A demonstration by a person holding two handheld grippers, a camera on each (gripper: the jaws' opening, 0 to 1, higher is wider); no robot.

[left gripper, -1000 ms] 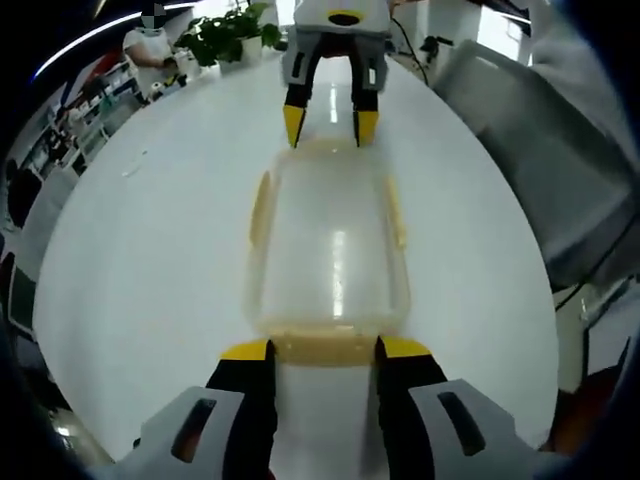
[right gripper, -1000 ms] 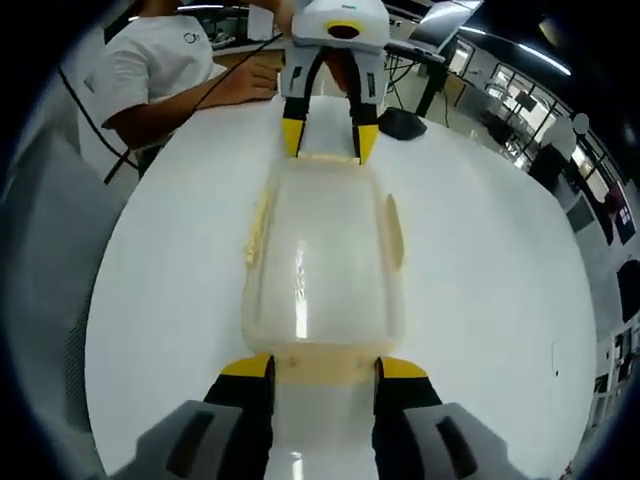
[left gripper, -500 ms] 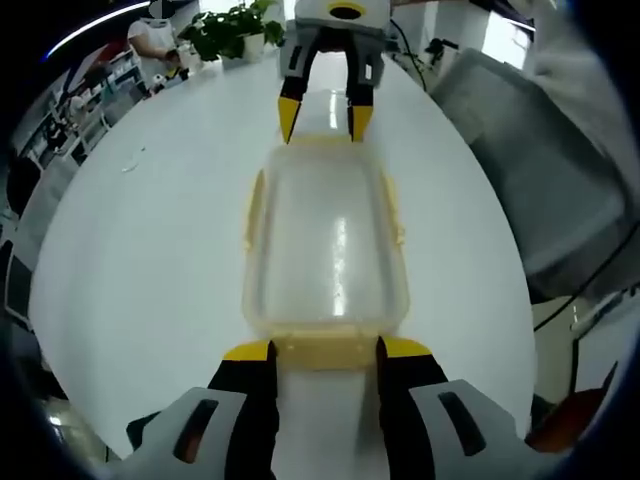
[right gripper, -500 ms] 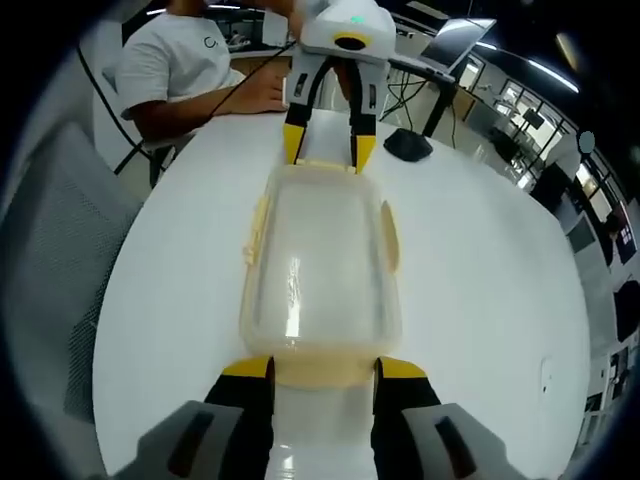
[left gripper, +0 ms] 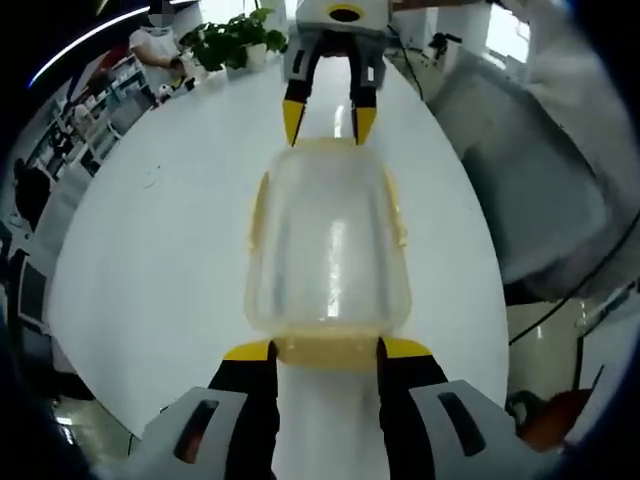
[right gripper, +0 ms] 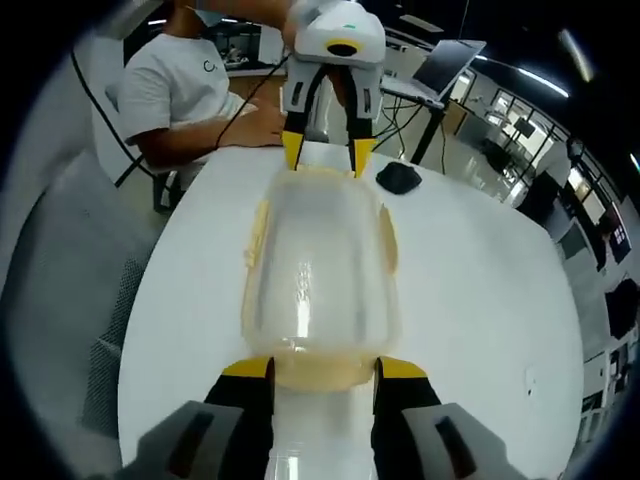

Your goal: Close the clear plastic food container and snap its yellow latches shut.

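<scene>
Lying lengthwise between the two grippers, the clear plastic food container (left gripper: pixel 328 245) is seen on the white counter (left gripper: pixel 150 250), its lid on top. In the left gripper view, the left gripper (left gripper: pixel 324 349) is held low and level, pointed straight along the container's long axis. Its yellow-tipped fingers (left gripper: pixel 247 351) are spread apart, one on each side of the near end latch (left gripper: pixel 325 351), which sits in the gap between them. Whether the fingers actually touch the latch cannot be told; nothing is clamped.

The right gripper (left gripper: pixel 325 122) is met at the far end of the same view, tilted down toward the counter, its fingers parted and their yellow tips at the container's far edge. In the right gripper view the arrangement is mirrored: the right gripper (right gripper: pixel 311 368) is low and level, with its parted fingers (right gripper: pixel 398 368) flanking the near end latch (right gripper: pixel 310 372), and the left gripper (right gripper: pixel 321 156) stands opposite.

Side latches (left gripper: pixel 260 214) are seen along both long edges, angled slightly outward from the walls.

Beyond the counter, a seated person in a white shirt (right gripper: pixel 180 85), a laptop (right gripper: pixel 442 68) and a black mouse (right gripper: pixel 400 177) are noted in the right gripper view, and a potted plant (left gripper: pixel 230 38) in the left gripper view.
</scene>
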